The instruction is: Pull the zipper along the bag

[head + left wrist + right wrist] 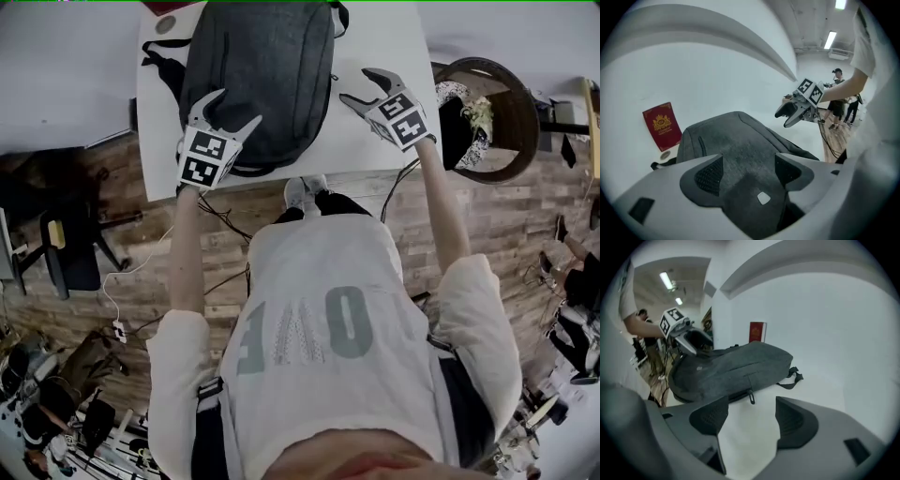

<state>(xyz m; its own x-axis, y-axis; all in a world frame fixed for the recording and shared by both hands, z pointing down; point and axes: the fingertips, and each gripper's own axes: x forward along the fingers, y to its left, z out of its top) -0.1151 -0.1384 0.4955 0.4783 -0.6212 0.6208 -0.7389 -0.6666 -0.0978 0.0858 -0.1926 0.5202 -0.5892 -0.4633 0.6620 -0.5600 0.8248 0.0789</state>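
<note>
The dark grey fabric bag (pixel 262 75) lies flat on the white table (pixel 375 155). Its rounded end is close to the near edge and its straps trail toward the far edge. A small zipper pull (pixel 751 397) hangs from its right side seam.

Bag (pixel 267 75) runs off the head view at twelve o'clock; left gripper (pixel 239 106) covers its seven o'clock corner.
</note>
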